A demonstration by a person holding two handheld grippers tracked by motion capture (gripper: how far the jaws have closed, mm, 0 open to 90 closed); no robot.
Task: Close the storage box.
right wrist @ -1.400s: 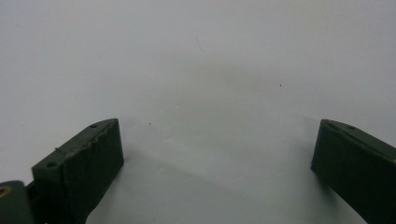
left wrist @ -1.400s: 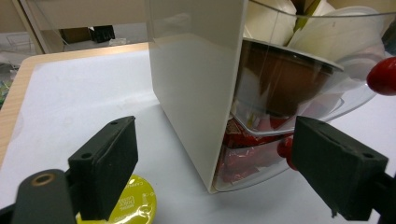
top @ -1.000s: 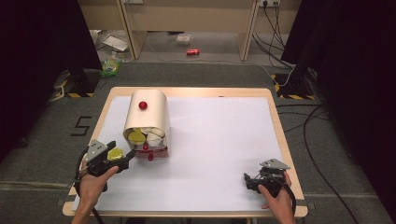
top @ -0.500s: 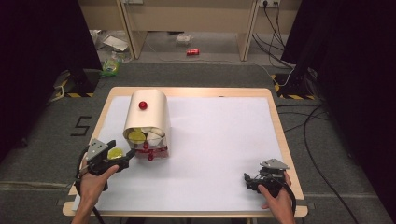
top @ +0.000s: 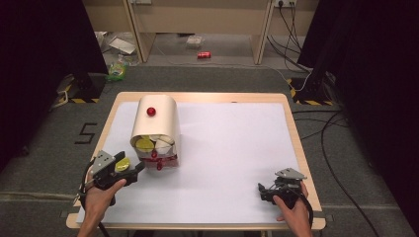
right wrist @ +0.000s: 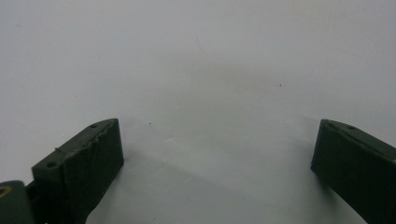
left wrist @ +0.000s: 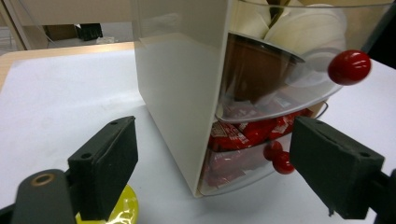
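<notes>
- The table [top: 291,148] is covered by a white sheet and stands on grey carpet, with cables and a wooden bench beyond it. The cream dispenser [top: 157,123] stands on the left half of the sheet, its open front facing me.
- Over the last second very little has moved. My left tongs [top: 129,164] have drawn back a touch from the dispenser's front. The yellow pod [left wrist: 120,210] is about where it was, just left of the dispenser's near corner.
- In the left gripper view the jaws are spread wide with nothing between the pads. The pod lies flat on the sheet under the left-hand jaw, so I judge it set down and let go, not held.
- That view looks along the dispenser's side wall to the clear drawers, with red sachets [left wrist: 243,133] in the lower ones and white pods [left wrist: 299,28] on top. A red knob [left wrist: 349,67] stands out from the upper flap.
- My right tongs [top: 262,192] rest low on the near right of the sheet, well apart from everything. They are wide open too, with bare sheet between the pads.
- To my mind this pod is now delivered. The next move would be back to the dispenser front, taking care not to nudge the pod with the jaw above it.
</notes>
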